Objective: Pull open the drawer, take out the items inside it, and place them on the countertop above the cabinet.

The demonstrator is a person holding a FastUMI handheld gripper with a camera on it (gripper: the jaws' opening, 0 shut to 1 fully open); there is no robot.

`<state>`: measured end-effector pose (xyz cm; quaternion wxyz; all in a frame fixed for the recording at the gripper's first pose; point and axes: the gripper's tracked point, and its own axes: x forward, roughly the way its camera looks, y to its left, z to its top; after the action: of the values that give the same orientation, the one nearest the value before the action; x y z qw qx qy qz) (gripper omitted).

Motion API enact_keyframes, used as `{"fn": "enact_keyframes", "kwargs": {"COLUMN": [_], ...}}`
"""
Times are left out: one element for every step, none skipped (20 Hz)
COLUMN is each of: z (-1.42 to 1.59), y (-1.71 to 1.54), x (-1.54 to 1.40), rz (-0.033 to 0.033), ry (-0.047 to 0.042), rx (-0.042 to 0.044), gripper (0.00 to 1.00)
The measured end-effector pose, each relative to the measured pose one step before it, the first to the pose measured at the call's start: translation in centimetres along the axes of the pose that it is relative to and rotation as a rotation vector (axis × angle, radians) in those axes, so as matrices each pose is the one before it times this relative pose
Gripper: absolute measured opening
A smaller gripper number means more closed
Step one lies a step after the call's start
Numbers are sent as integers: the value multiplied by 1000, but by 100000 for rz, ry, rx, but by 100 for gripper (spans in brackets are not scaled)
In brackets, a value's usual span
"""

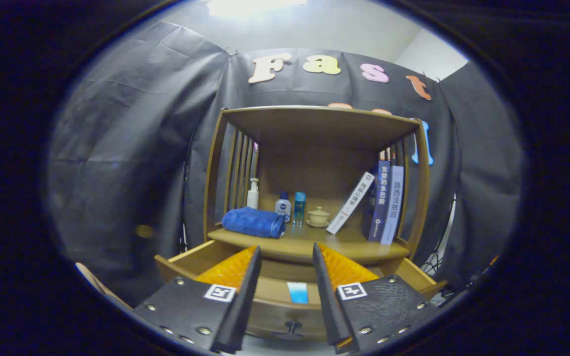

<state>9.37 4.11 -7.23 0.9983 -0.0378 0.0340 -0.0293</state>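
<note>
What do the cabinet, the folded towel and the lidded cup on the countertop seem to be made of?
Cabinet: looks like wood or wood veneer, satin brown with faint grain. Blue towel: soft plush cloth, matte and fuzzy. Lidded cup: probably glazed ceramic, cream with a slight sheen. The gripper is open over the pulled-out drawer, jaws apart.

The camera rides on the gripper [286, 254] and looks forward along its two fingers, which frame the lower part of the picture with a gap between them. It faces the wooden cabinet [314, 123] head-on from close by, set slightly above the open drawer [275, 291] and tipped down a little, so the countertop [309, 242] lies just beyond the fingertips.
</note>
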Motion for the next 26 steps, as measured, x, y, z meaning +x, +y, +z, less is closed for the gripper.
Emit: {"fn": "enact_keyframes", "kwargs": {"z": [-164,-389,-283,-227,-442,-634,-918,-523,-599,-808,-656,-741,-365,-461,-582,-539,-389,-390,-320,-590,-966,-473,-278,-439,-691,-371], "y": [168,168,231,298,281,86,74,302,348,142,-44,-105,-121,-66,-37,-2,30,-26,-193,-212,-62,442,501,60,-273,-81], "x": [1273,1125,997,1040,1006,998,830,794,637,1126,734,818,714,928,1028,774,877,841,787,822,601,361,362,619,97,114], "rz": [1240,1335,1193,1192,922,710,1167,1611,1902,1285,784,277,-209,268,425,948,639,972,345,124,829,3007,3630,1105,-112,784], "ry": [3618,4212,3627,2793,3091,3889,5202,3791,4343,4491,3845,4109,2434,2891,3416,3635,3484,3215,3642,3575,6586,3910,2401,3629,4605,2992], "rx": [-2089,-2270,-2077,-637,-892,-1069,-1631,-295,297,-210,-433,-1467,-1444,-1690,-802,-279,401,372,-237,166,1013,3248,2606,756,-1024,-1245], "gripper": [64,68,72,75,76,77,83,88,93,99,99,99,99,99,99,99,99,99,99,99,99,99,100,99,99,99]}}
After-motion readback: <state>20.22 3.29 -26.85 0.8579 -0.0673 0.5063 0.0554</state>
